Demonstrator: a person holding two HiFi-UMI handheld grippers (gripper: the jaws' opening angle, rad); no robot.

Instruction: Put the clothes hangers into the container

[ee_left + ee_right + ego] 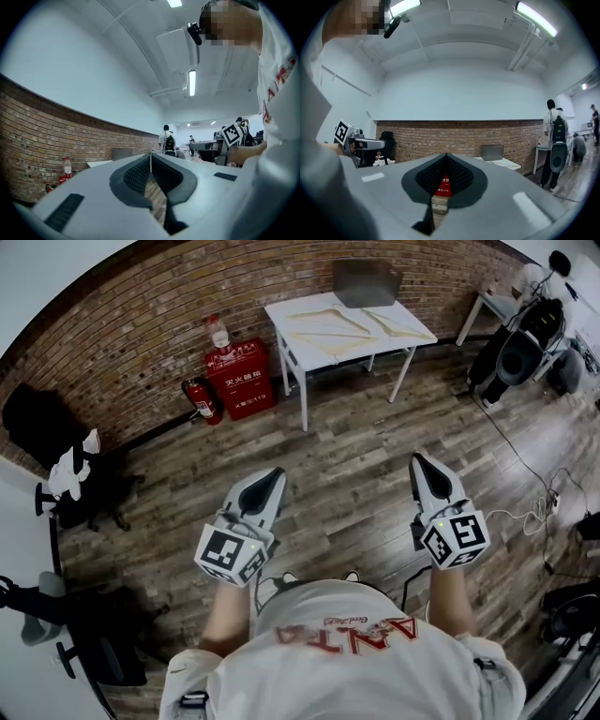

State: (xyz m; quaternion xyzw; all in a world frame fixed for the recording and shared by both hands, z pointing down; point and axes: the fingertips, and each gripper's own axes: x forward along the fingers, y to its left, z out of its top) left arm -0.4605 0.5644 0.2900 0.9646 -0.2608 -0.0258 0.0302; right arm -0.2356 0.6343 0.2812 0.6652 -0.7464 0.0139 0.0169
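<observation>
Head cam steeply down, L tongs [277,472] & R tongs [416,458] cams level toward brick wall [141,324], all share far table [284,307]

Red fire-equip. box [241,379] w/ clear plastic bottle [218,334] on top, red extinguisher [203,399] just beside, vs. brown brick wall [141,324]; white rect. table [281,320] near, on wood-plank floor [356,456].

The grey right gripper [447,154] is closed and empty, a grey rectangular container [492,152] on a white table [508,163] at three o'clock.

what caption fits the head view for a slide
Left gripper and right gripper, both shut and empty, held level toward a white table with wooden hangers and a grey container
</observation>
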